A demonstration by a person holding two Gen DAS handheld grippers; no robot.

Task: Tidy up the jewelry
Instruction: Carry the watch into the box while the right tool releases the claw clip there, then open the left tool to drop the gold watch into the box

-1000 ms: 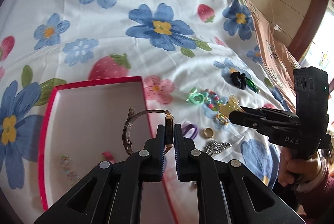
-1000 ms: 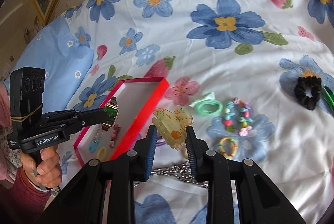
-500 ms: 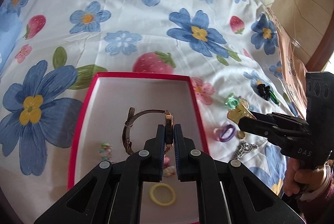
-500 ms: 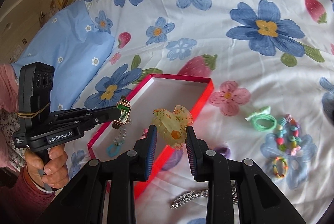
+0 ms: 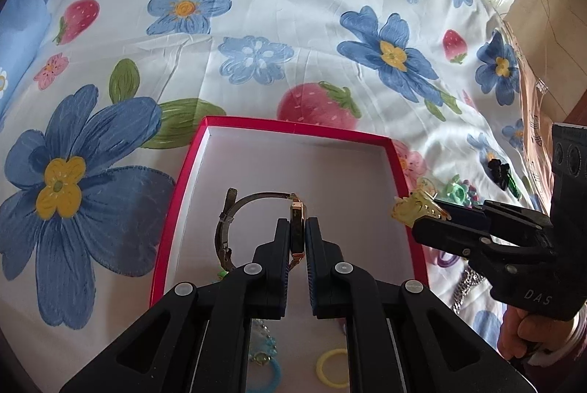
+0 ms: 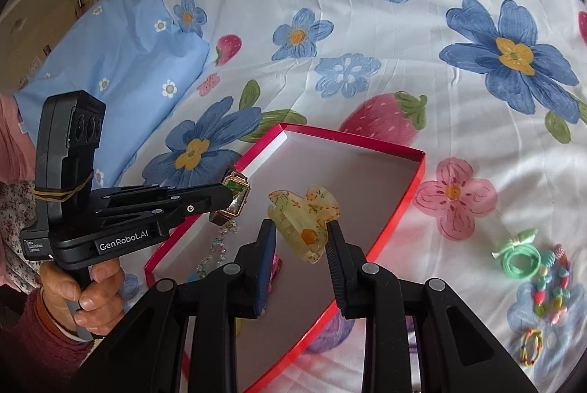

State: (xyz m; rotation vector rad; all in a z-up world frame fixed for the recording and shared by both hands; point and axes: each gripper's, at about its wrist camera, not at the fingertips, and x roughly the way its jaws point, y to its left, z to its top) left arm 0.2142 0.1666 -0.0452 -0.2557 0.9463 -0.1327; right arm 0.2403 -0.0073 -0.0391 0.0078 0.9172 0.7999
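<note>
Two grippers in view, both loaded, both over the red box [image 5: 400,169]. We note the box sits open on the floral bedsheet [image 5: 256,26], white inside, red rim all round.

L gripper [image 5: 297,231]: jaws narrow, clamped on the gold case of the watch [image 5: 296,213]. Strap loops out to the left of the fingers, clear of the box floor as far as we can tell. From the right wrist cam the same watch [image 6: 234,197] shows at the tip of the L gripper [image 6: 229,198], above the box's left rim [image 6: 264,143].

R gripper [image 6: 301,239]: jaws set mid-width, pinching the yellow translucent hair claw [image 6: 302,217] by its sides. Claw hangs above the box interior. In the left wrist cam the claw [image 5: 414,206] sits at the tip of the R gripper [image 5: 422,220], just over the box's right wall.

Already in the box, near end: yellow ring band [image 5: 332,367], blue ring-like piece [image 5: 269,369], beaded chain [image 6: 216,246], partly hidden by fingers; small pink item beside it, we can't ID it.

Outside the box, on sheet to the right: green hair tie w/ bow [image 6: 519,255], bead bracelet [image 6: 554,283], small multicolour band [image 6: 530,349], purple hair tie [image 5: 445,257], silver chain [image 5: 464,286], black scrunchie [image 5: 497,169]. Light blue pillow [image 6: 121,44] lies well off to the left.
</note>
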